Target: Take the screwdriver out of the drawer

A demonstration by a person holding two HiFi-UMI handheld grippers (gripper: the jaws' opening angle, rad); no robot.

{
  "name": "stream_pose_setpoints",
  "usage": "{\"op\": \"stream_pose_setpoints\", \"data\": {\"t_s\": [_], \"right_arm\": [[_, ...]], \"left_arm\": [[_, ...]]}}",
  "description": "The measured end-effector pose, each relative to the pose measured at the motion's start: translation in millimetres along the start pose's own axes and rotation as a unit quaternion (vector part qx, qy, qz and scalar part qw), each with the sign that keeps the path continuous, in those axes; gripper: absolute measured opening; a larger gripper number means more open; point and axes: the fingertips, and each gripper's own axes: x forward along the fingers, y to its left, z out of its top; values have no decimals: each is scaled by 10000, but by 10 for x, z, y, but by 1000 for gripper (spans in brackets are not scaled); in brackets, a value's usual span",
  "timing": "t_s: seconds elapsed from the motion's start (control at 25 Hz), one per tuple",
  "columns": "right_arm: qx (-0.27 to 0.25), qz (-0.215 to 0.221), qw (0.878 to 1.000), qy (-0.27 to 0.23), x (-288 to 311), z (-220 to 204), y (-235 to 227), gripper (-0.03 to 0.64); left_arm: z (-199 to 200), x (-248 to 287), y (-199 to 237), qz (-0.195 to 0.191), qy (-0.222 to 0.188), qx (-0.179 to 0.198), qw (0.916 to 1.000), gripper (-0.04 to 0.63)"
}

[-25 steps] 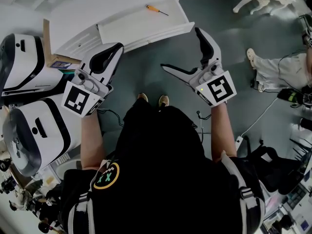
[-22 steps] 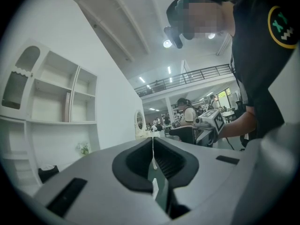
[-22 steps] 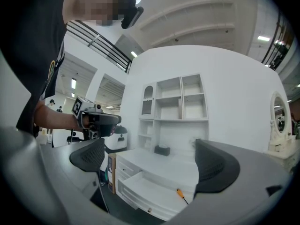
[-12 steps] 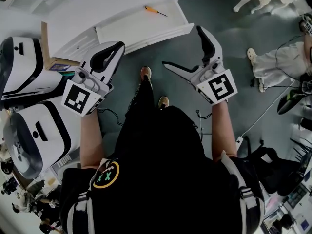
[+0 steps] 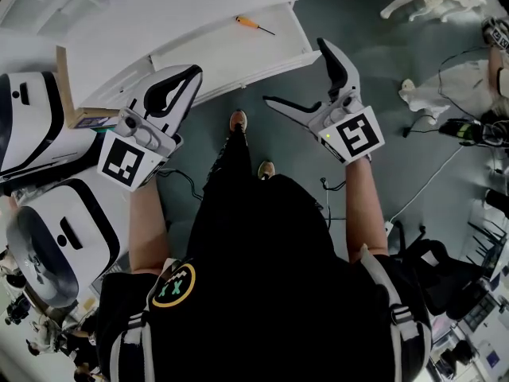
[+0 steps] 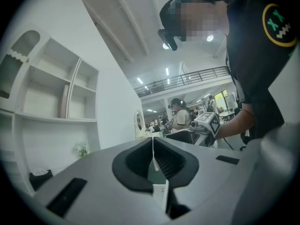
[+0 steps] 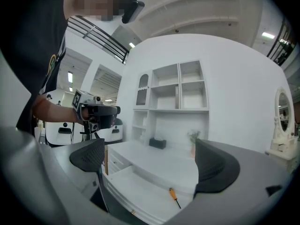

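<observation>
Head view is showing the orange-handled screwdriver lying in the open white drawer, well apart from both grippers hovering over the floor. Left gripper view is showing the left gripper with its jaws pressed together, empty. Right gripper view is showing the right gripper spread wide, facing the drawer and gripping nothing.

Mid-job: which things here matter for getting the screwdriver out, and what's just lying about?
For the job:
- screwdriver, lying in the open drawer
- right gripper, jaws apart
- left gripper, jaws together

Lying about:
- white machines
- floor cables
- dark box on the desktop
- small plant
</observation>
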Motion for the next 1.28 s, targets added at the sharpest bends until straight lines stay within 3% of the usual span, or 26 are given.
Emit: {"op": "stream_pose_setpoints", "data": {"t_s": [0.56, 1.28], "right_arm": [[134, 292, 9948, 969, 1073, -1015, -611, 589], [213, 685, 9706, 2299, 1808, -2665, -1101, 589]], "left_arm": [[-421, 267, 814, 36, 272, -155, 9995, 21], [-766, 274, 1277, 76, 467, -294, 9984, 23]]}}
